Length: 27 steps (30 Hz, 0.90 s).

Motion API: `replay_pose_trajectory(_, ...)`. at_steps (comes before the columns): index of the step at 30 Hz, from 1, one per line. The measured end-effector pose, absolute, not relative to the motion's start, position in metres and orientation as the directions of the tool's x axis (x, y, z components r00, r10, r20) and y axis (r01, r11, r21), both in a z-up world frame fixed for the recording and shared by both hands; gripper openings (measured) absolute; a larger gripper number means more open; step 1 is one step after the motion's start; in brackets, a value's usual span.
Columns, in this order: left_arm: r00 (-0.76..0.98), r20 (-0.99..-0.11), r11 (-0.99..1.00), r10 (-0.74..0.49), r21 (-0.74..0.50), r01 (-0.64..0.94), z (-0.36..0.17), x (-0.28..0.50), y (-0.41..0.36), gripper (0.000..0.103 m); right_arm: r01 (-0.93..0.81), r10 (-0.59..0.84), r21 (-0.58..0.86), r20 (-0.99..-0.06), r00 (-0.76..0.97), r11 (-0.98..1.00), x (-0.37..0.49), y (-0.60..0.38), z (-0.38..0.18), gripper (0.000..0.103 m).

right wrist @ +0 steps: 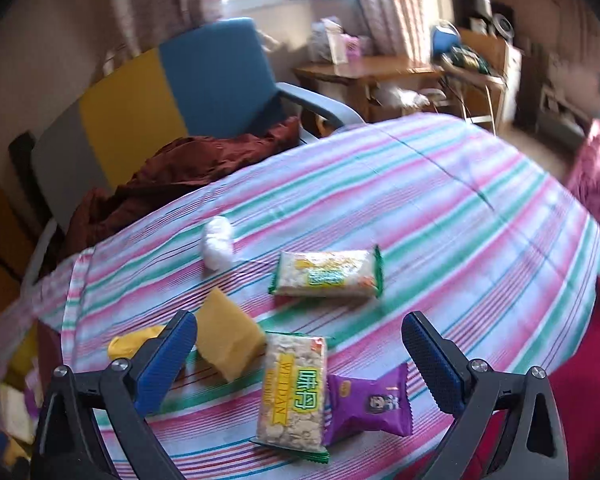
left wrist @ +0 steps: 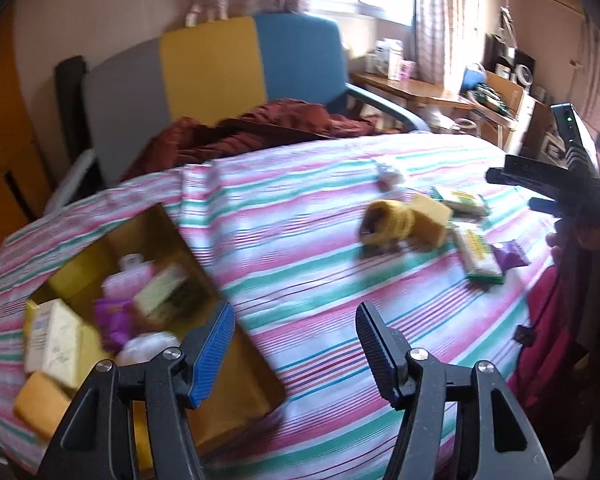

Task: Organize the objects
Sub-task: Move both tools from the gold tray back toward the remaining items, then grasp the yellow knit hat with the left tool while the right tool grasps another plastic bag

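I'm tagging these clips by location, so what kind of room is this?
Probably a lived-in room at home, perhaps a bedroom or living room: a striped cloth covers the work surface, curtains frame a window, and a cluttered wooden desk stands behind a multicoloured chair.

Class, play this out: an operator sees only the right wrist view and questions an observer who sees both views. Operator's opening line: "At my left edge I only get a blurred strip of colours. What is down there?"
Observer: An open cardboard box set against the striped cloth, already holding a cream carton, a purple packet and a yellow sponge.
Operator: Is the left gripper carrying something?
Observer: No. The left gripper stands open with nothing between its pads, near the box's edge.
Operator: A yellow thing hides behind my left finger. What is it?
Observer: A yellow coiled thing, too blurred to name, beside the yellow sponge on the cloth.
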State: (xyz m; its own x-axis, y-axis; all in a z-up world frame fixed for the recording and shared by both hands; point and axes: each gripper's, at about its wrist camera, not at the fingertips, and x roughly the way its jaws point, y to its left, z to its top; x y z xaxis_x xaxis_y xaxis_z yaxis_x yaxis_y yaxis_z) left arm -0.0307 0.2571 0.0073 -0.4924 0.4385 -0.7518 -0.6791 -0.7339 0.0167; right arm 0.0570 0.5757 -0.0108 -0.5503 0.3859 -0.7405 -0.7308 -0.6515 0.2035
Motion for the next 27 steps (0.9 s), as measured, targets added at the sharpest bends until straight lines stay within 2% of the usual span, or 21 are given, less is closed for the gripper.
replay_pose_trajectory(5,-0.43,-0.781,-0.698,0.453,-0.011,-0.716,-0.003,-0.038,0.297,0.064,-0.748,0.367,0.251,-0.749,-0.552,-0.615,0.064,0.584,-0.014,0.103)
replay_pose_trajectory(12,-0.334,-0.803,-0.68,0.493,-0.116,-0.724,-0.019,-0.059,0.343,0.064,-0.742,0.339,0.309,-0.741,-0.58,-0.595,0.07,0.59,-0.014,0.103)
replay_pose_trajectory(16,-0.285,-0.814,-0.685,0.506,-0.179,-0.706,-0.033,-0.078,0.367,0.079,-0.753,0.331,0.378,-0.727,-0.602,-0.538,0.081,0.602,-0.015,0.103)
replay_pose_trajectory(20,-0.259,-0.821,-0.69,0.509,-0.208,-0.694,-0.044,-0.091,0.389,0.08,-0.756,0.309,0.435,-0.724,-0.616,-0.488,0.089,0.612,-0.02,0.103)
replay_pose_trajectory(27,-0.228,-0.826,-0.691,0.515,-0.242,-0.681,-0.06,-0.113,0.421,0.081,-0.753,0.284,0.427,-0.741,-0.609,-0.501,0.082,0.61,-0.025,0.103)
